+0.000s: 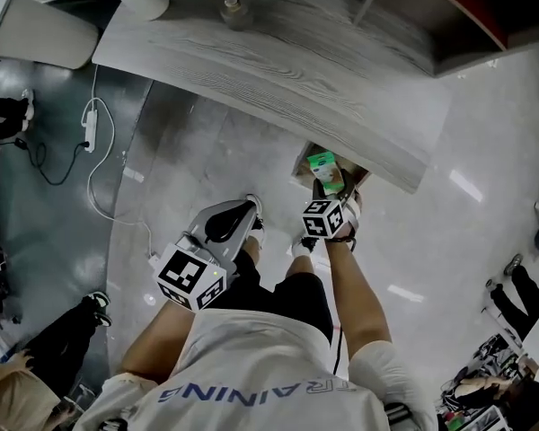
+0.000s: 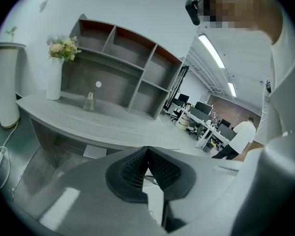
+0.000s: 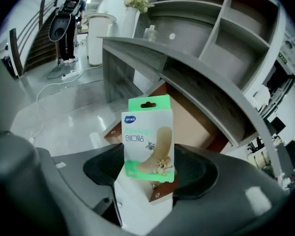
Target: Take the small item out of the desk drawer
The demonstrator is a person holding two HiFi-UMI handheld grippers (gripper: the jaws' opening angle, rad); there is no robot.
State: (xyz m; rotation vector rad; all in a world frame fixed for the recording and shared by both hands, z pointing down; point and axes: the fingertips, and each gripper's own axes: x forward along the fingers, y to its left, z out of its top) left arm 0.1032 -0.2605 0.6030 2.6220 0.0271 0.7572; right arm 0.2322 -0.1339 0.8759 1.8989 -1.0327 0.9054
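**Item:** bandage box (image 3: 148, 140). Small flat carton with a green top tab and hang hole. White and green front with blue print and a tan plaster picture with cartoon figures.

**Location:** upright between the pads of the right hand-held gripper (image 3: 151, 173), which is clamped on it. It is held at the open brown drawer (image 3: 191, 119) beneath the grey wood-grain surface (image 1: 278, 70).

**Left hand-held gripper** (image 2: 146, 170): jaws together, nothing between them.

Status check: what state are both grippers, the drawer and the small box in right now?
green-and-white bandage box: upright, gripped between the right gripper's jaws.
brown wooden desk drawer: pulled open.
right gripper: shut on the box.
left gripper: shut, empty.
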